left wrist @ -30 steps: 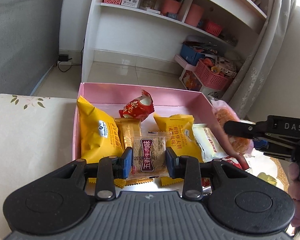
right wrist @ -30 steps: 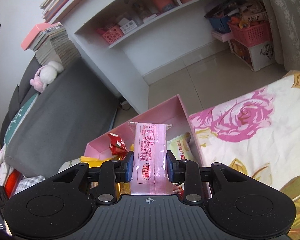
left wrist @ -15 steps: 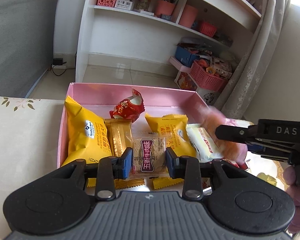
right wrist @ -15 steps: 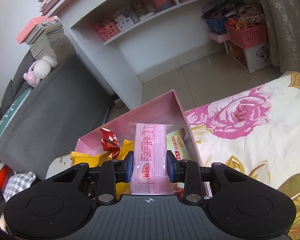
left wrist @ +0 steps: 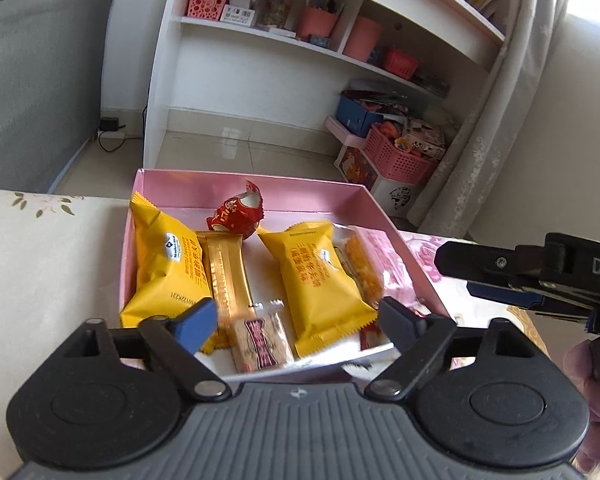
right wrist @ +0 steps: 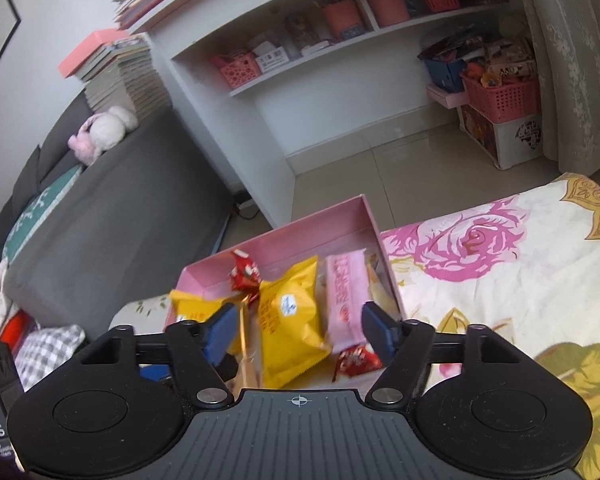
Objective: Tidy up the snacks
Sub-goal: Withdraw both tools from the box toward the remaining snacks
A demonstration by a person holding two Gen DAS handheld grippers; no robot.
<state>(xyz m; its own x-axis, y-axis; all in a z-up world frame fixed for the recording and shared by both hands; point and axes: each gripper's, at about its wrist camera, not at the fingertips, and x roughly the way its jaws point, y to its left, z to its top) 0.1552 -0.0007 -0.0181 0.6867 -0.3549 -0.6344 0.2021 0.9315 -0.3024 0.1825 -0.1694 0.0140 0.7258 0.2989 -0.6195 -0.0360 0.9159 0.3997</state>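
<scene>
left wrist view is showing the left gripper opening, its pads clear of the small clear-wrapped cake lying in the pink box, while the right gripper is opening too (pink packet released inside the box).

The right gripper reads "DA", perhaps cut off.
</scene>
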